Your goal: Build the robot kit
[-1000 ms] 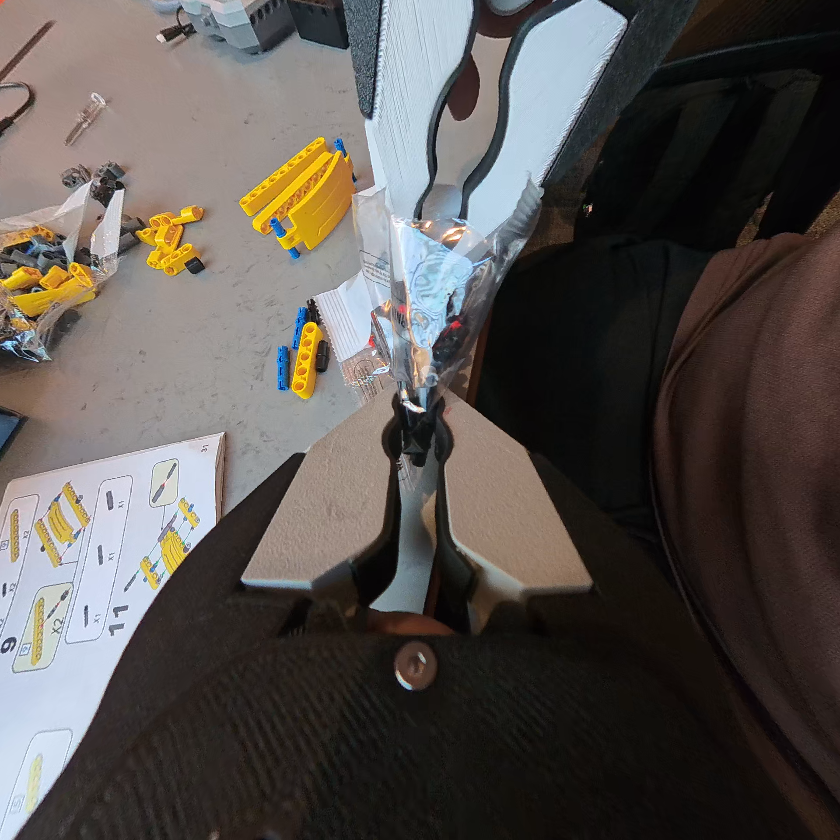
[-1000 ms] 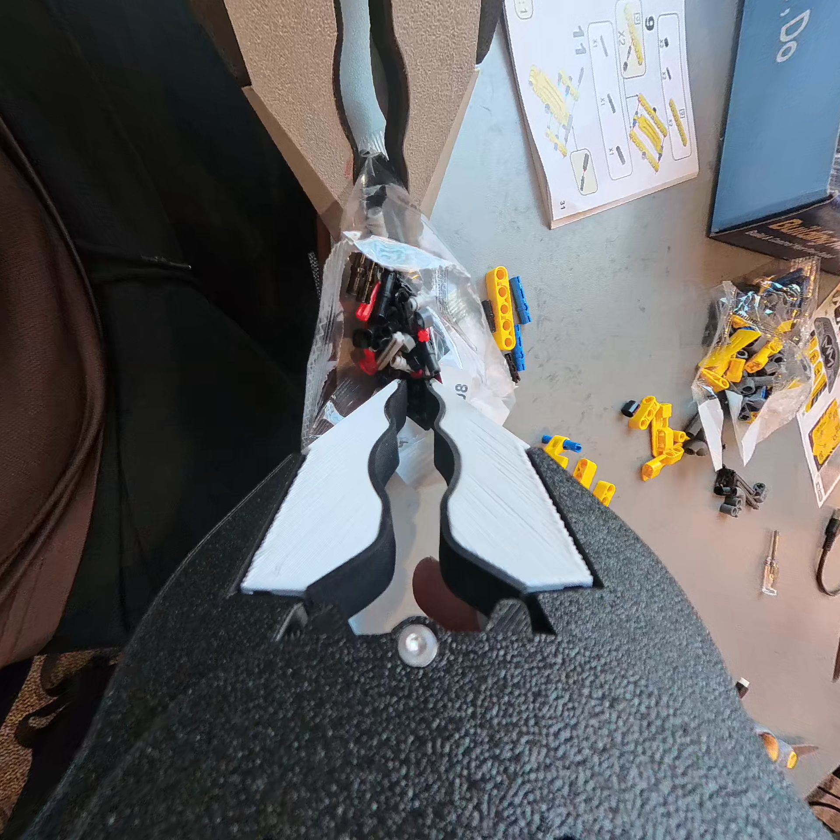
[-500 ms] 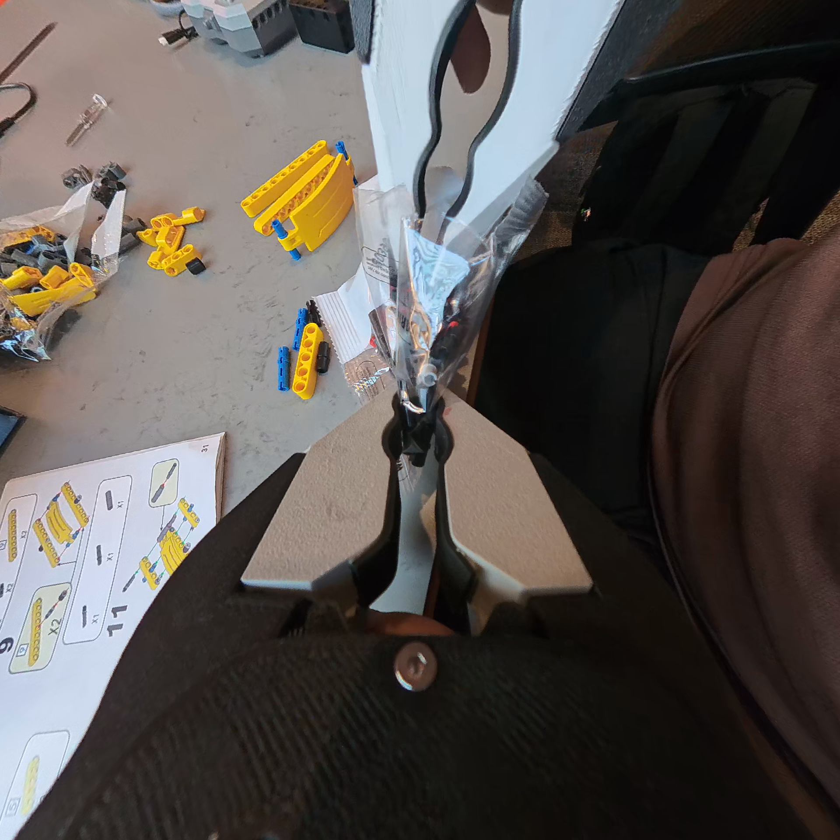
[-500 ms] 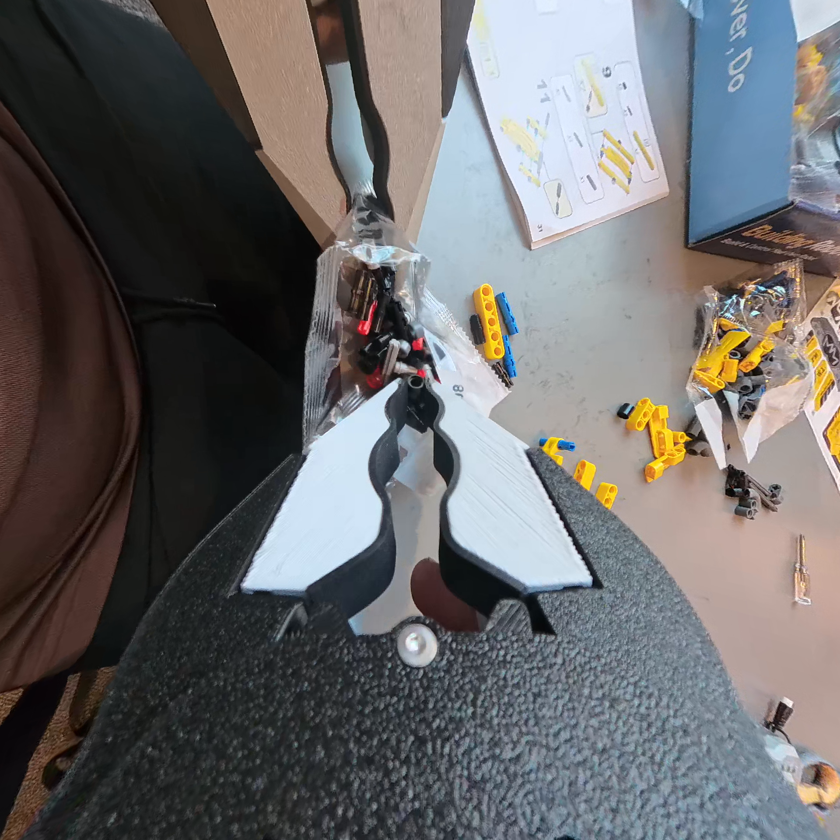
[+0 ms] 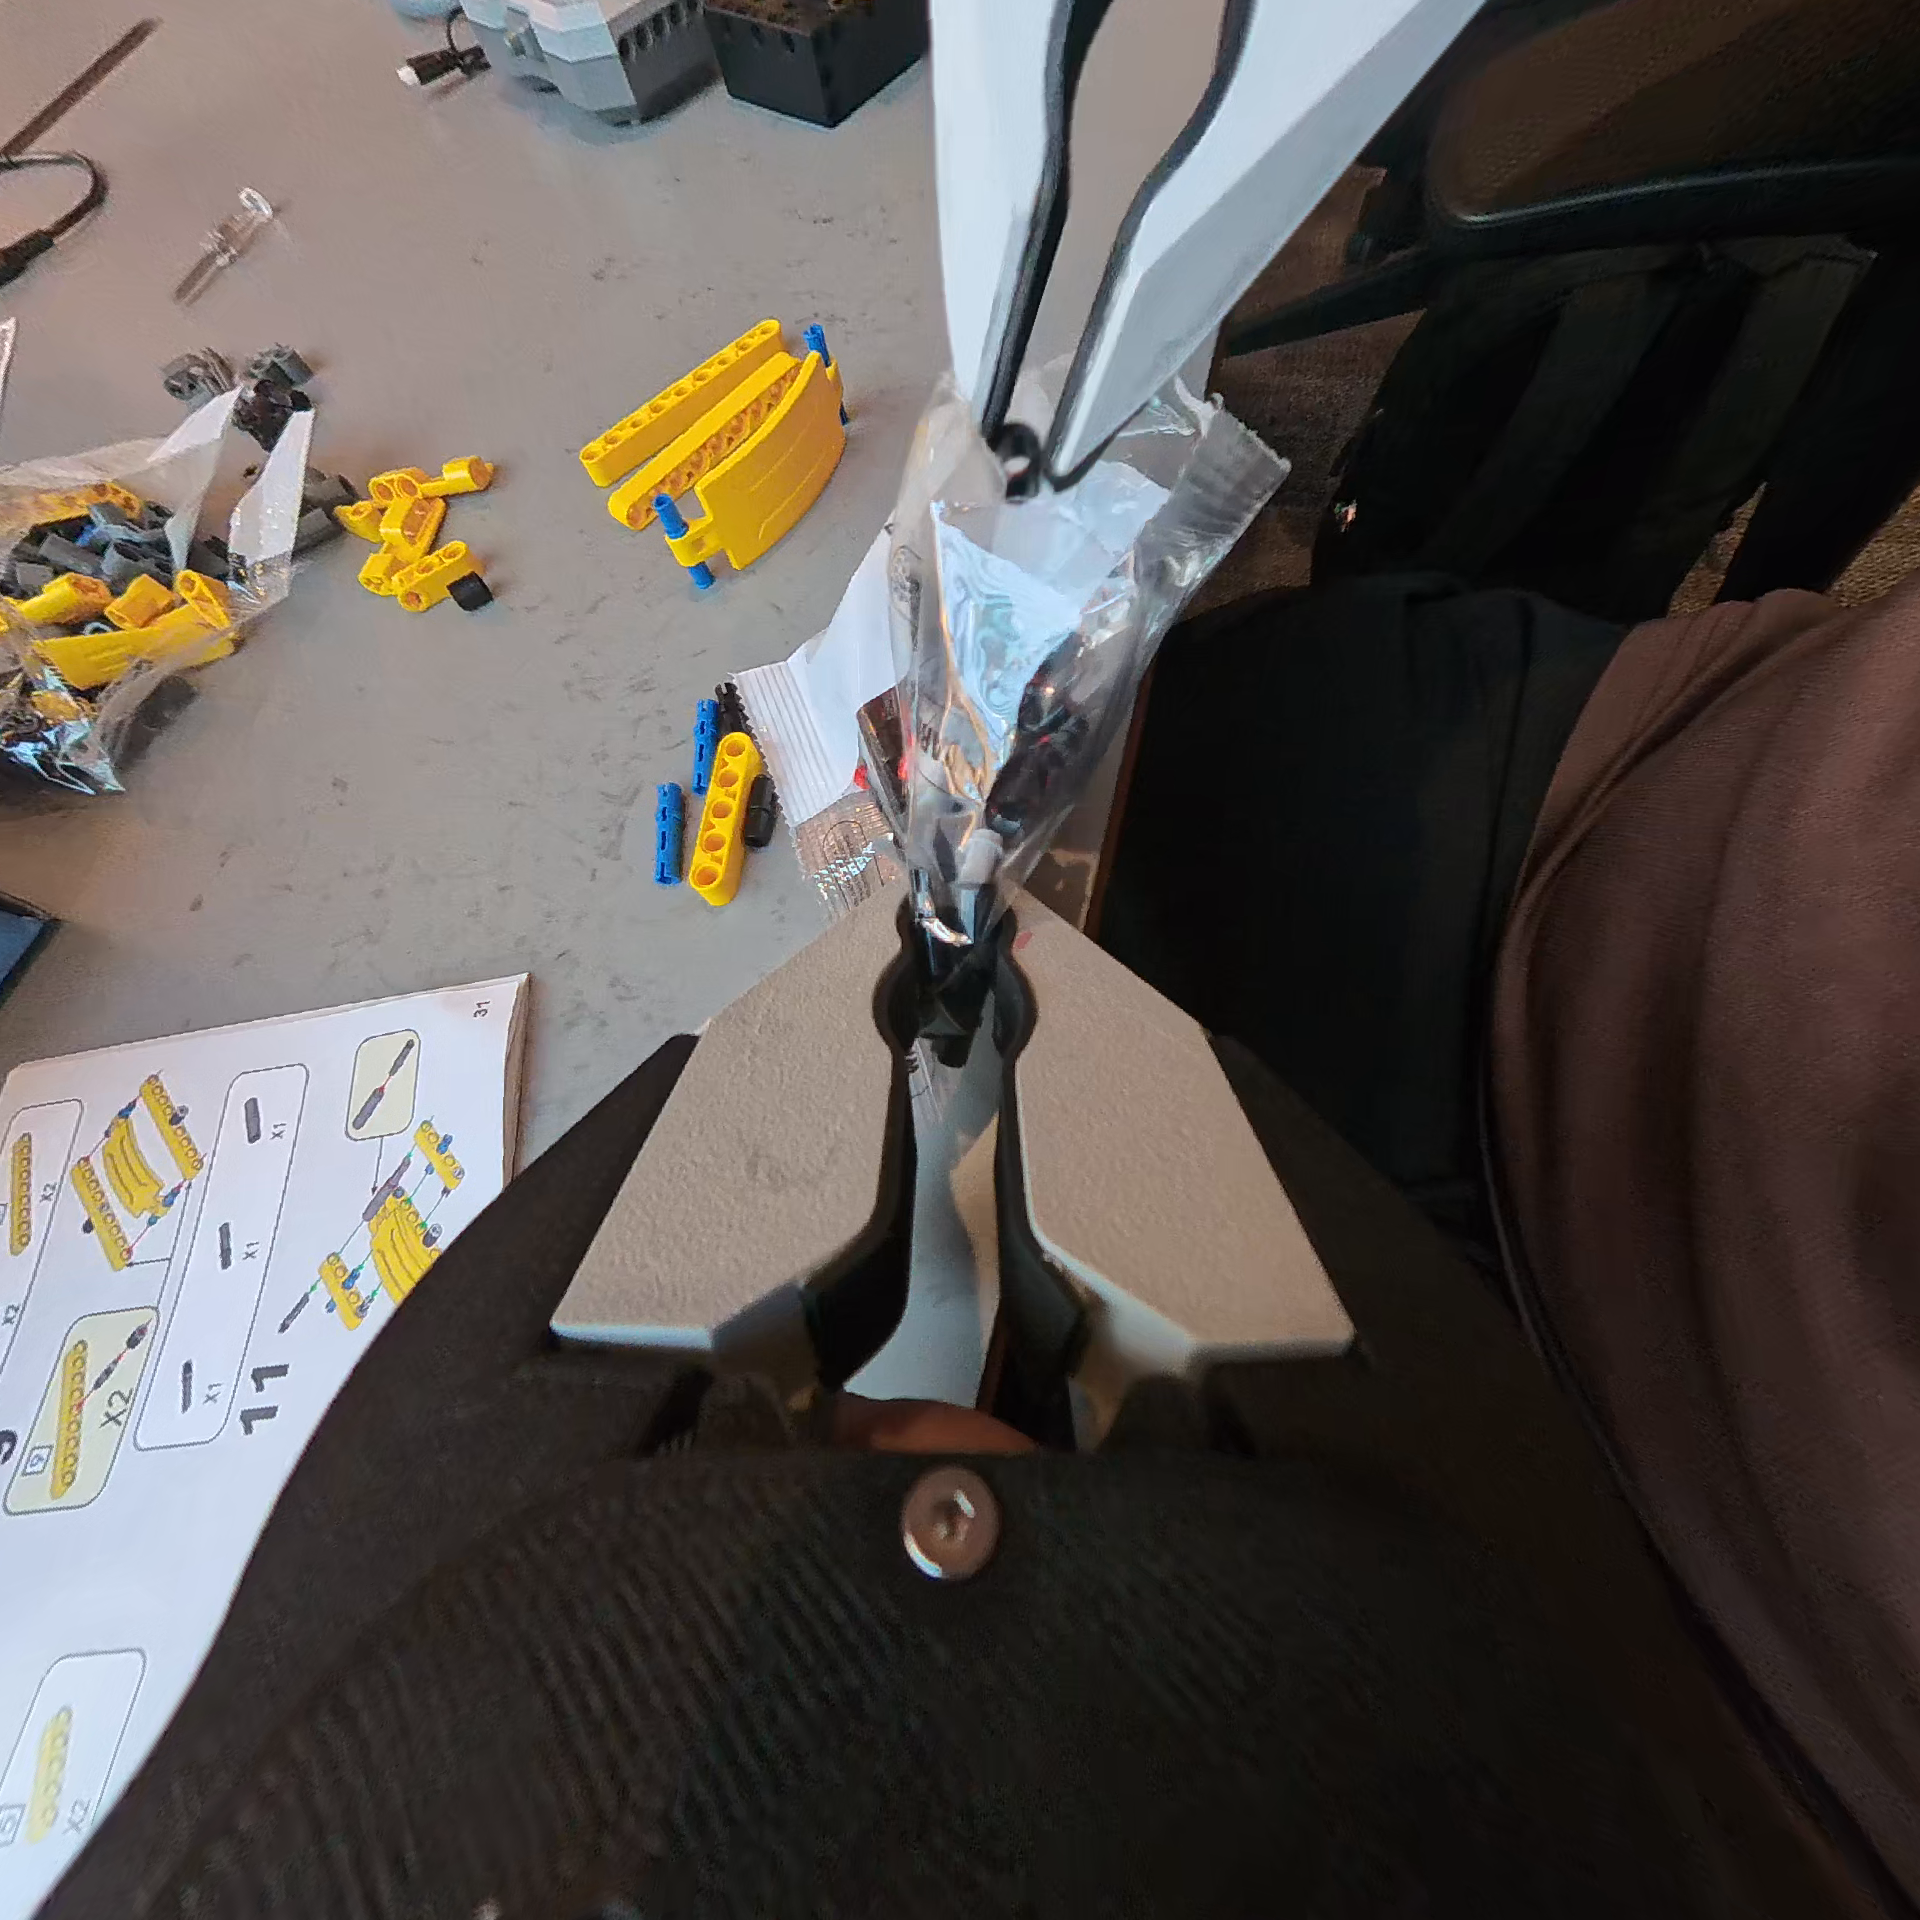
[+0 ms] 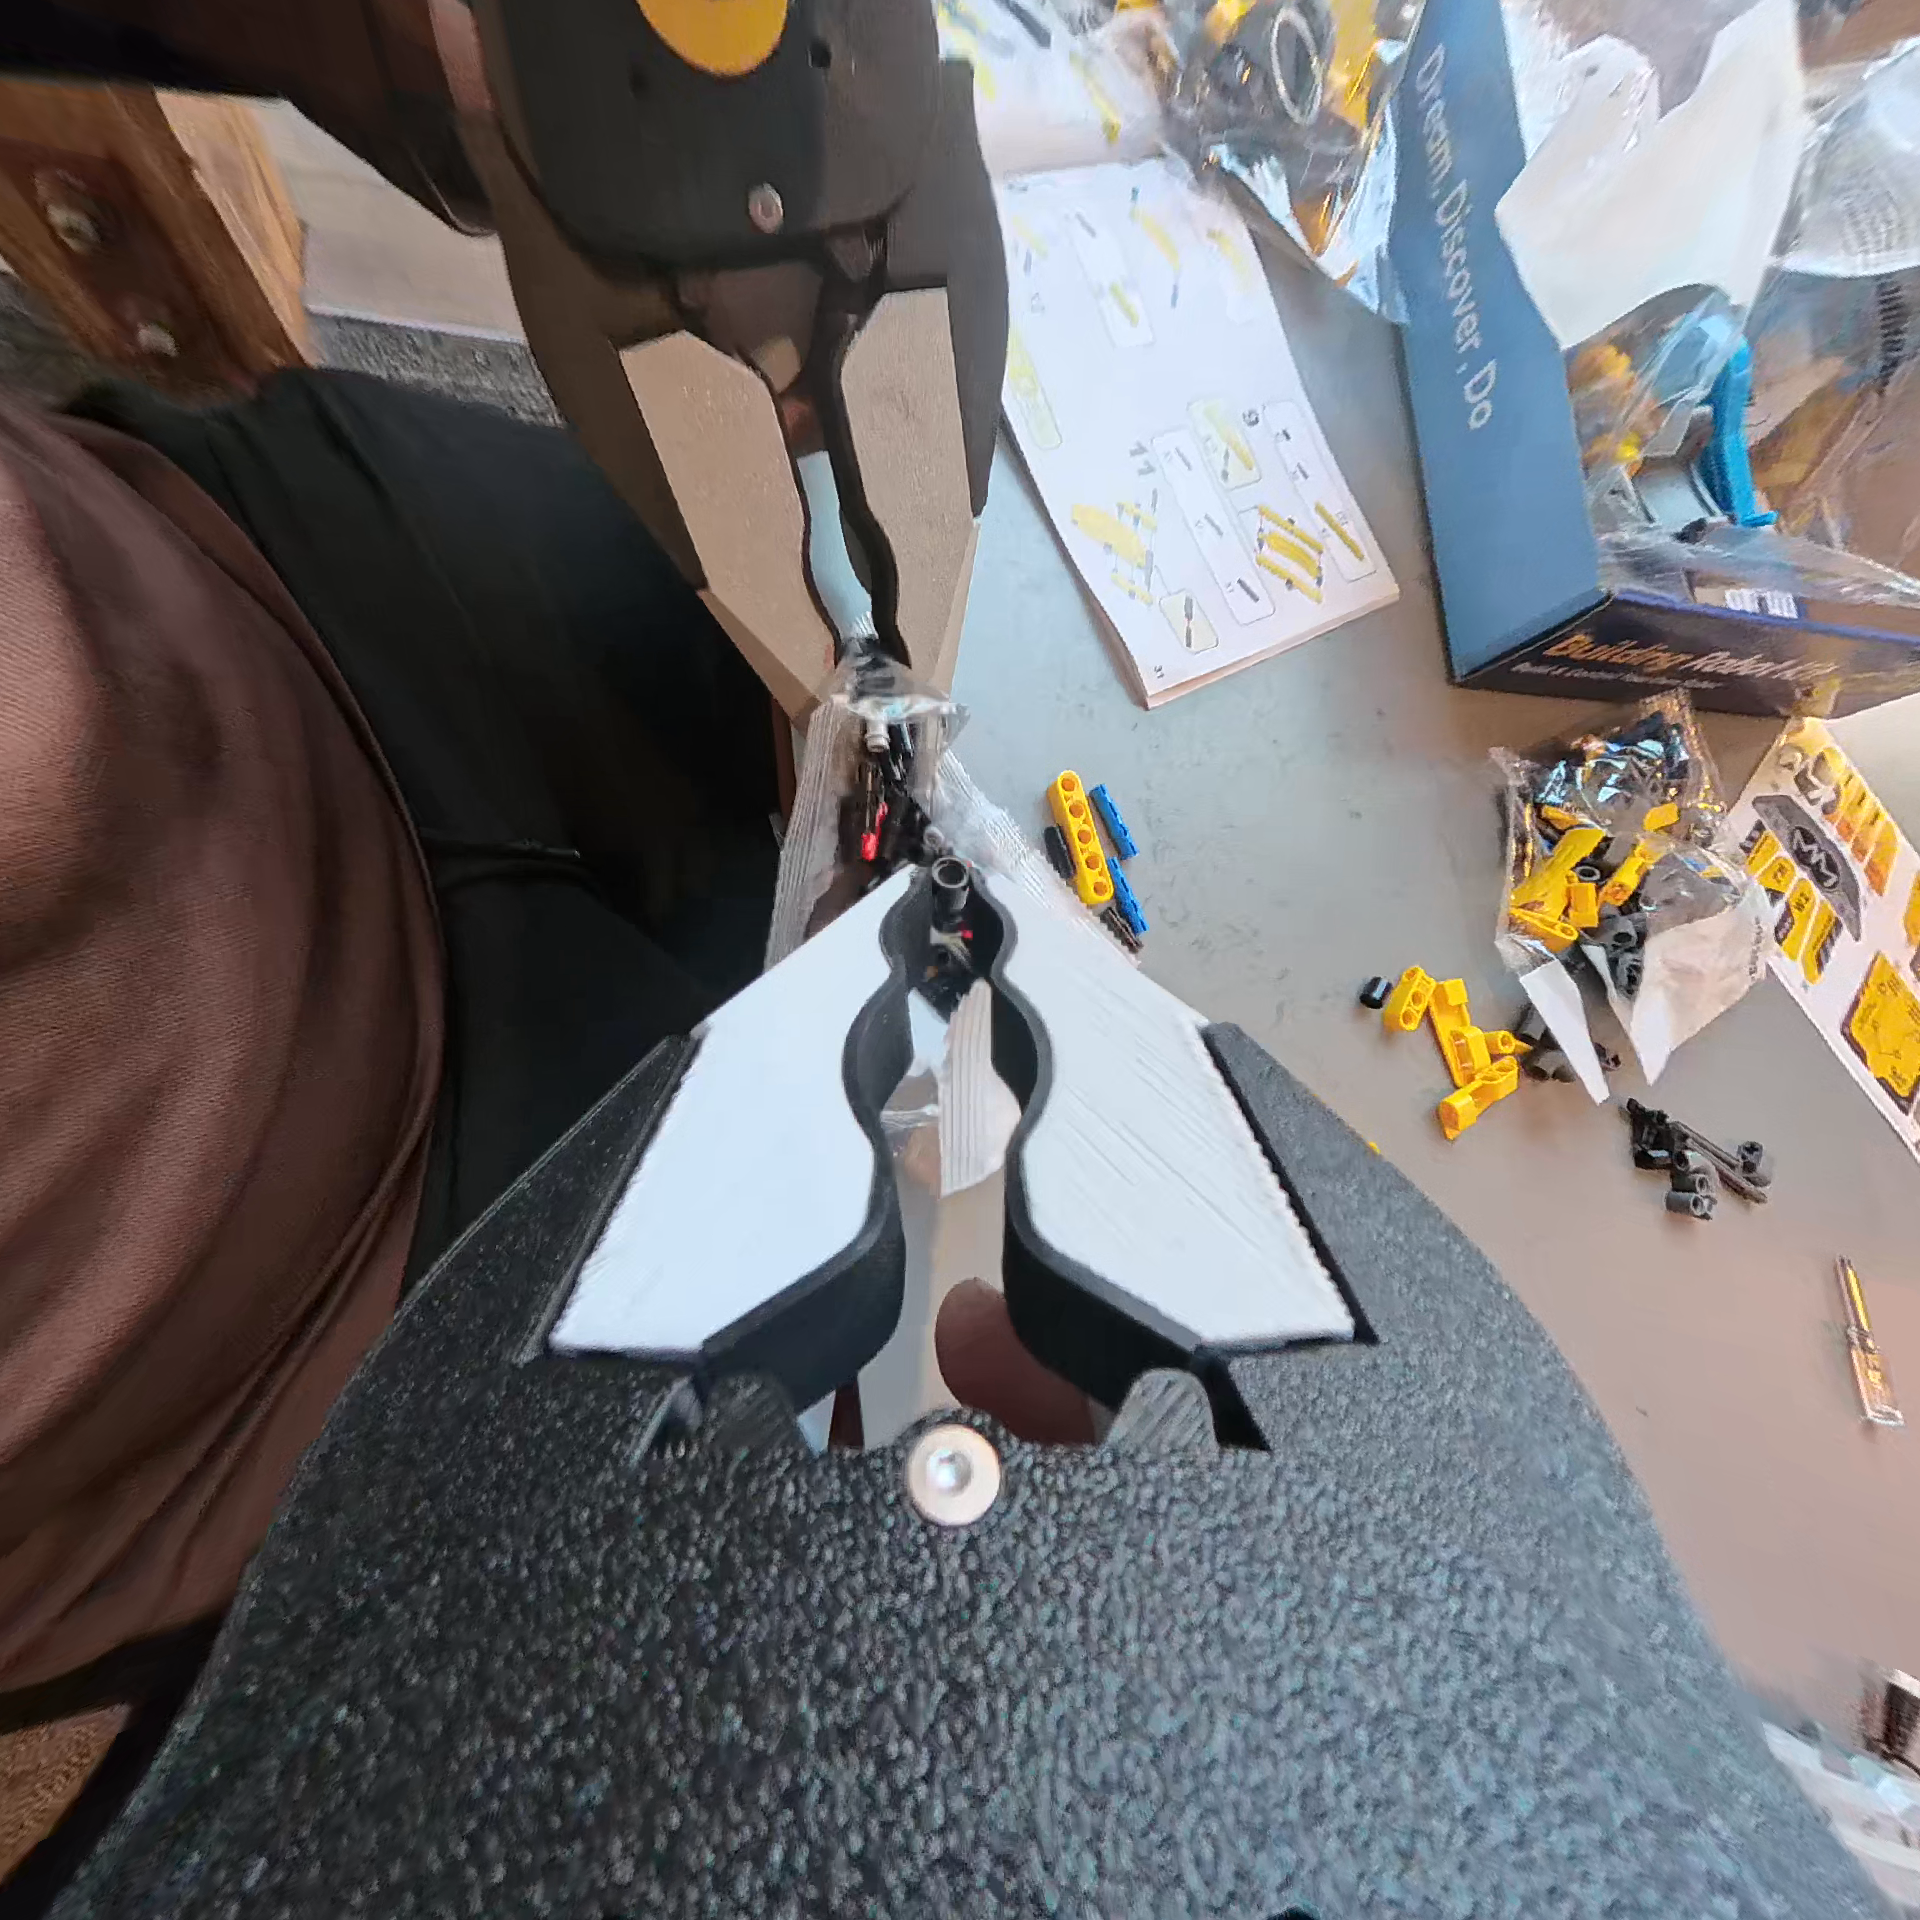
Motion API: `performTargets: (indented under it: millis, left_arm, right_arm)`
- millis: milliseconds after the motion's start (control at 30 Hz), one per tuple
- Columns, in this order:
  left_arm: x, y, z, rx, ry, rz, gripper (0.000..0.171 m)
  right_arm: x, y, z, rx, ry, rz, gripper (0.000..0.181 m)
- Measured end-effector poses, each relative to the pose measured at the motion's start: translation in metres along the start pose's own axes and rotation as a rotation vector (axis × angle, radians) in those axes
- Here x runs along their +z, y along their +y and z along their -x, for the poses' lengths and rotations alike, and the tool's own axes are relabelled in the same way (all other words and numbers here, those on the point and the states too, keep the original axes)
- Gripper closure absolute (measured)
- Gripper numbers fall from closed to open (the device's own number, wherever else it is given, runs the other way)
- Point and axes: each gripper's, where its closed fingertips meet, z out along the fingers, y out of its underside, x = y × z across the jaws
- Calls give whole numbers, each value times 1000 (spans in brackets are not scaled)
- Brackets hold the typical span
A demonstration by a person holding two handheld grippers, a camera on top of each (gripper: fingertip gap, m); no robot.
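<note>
Here the small clear bag (image 5: 1023,665) of black and red pieces hangs in the air above the table (image 5: 436,727) edge, stretched between both tools. The left gripper (image 5: 951,971) has its jaws clamped on one end, the right gripper (image 6: 945,914) on the opposite end. The bag looks not yet torn. Beside the bag, on the table, lie a yellow beam (image 5: 724,816) and blue pins (image 5: 668,847); farther from it, a booklet (image 5: 208,1195).
</note>
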Motion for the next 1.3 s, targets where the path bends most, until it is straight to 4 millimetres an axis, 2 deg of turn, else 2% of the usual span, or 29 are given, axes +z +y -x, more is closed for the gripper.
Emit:
performTargets:
  millis: [133, 400, 500, 600, 733, 867, 933, 1033, 1167, 1300]
  left_arm:
    - [0, 0, 2, -23, -2, 3, 166]
    - [1, 2, 3, -27, -6, 15, 166]
    - [1, 2, 3, -28, -2, 12, 166]
    - [1, 2, 2, -24, 0, 13, 166]
    - [2, 3, 2, -21, 1, 18, 167]
    - [1, 2, 2, -18, -1, 16, 167]
    - [1, 2, 2, -18, -2, 13, 166]
    - [1, 1, 2, -17, -5, 6, 166]
    - [0, 0, 3, -29, -2, -3, 166]
    - [0, 0, 3, -35, -1, -2, 166]
  right_arm:
    - [-10, -14, 2, 47, -34, -81, 175]
    - [-22, -19, -7, 123, -43, -162, 175]
    - [-29, -14, -25, 157, 11, -171, 175]
    - [-28, 2, -58, 222, 94, -141, 175]
    - [-6, 27, -103, 338, 168, -77, 175]
    - [33, 45, -125, 364, 162, 9, 175]
    - [51, 56, -127, 362, 143, 69, 175]
    - [67, 69, -122, 354, 102, 134, 175]
    - [74, 77, -116, 369, 63, 166, 169]
    - [72, 80, -116, 373, 66, 164, 166]
